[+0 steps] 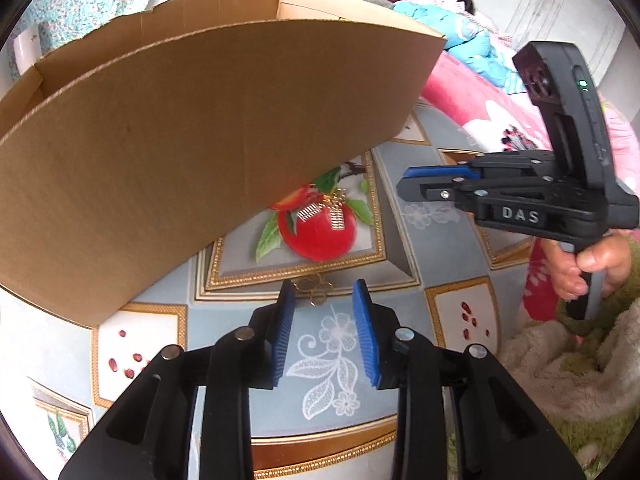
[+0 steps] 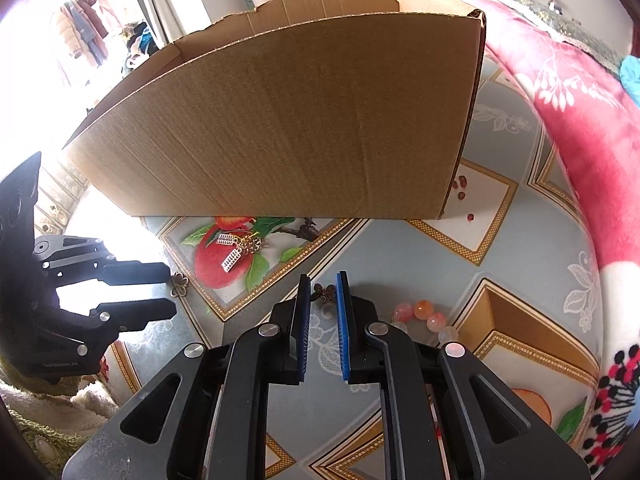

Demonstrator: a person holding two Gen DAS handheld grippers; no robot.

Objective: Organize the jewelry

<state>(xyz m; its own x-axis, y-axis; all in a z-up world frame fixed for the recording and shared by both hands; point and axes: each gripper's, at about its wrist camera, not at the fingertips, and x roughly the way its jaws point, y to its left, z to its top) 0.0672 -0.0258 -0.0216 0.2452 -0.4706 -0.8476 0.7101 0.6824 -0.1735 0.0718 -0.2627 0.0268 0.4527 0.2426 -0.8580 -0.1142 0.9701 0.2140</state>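
A large open cardboard box (image 1: pixel 192 152) stands on the patterned table; it also shows in the right wrist view (image 2: pixel 288 128). A pair of silver and gold earrings (image 1: pixel 326 210) lies on the red apple print, also seen from the right (image 2: pixel 238 250). A gold flower-shaped piece (image 1: pixel 314 286) lies just beyond my open left gripper (image 1: pixel 324 292), and it shows in the right view (image 2: pixel 180 284). A dark butterfly piece (image 2: pixel 325 292) lies between the tips of my open right gripper (image 2: pixel 323 286). A pink and orange bead bracelet (image 2: pixel 424 316) lies right of it.
A pink floral blanket (image 2: pixel 580 120) covers the bed along the table's right side. A fuzzy green and cream cloth (image 1: pixel 580 380) lies at the near edge. The right gripper (image 1: pixel 416 186) hangs over the table in the left view; the left gripper (image 2: pixel 160 292) appears in the right view.
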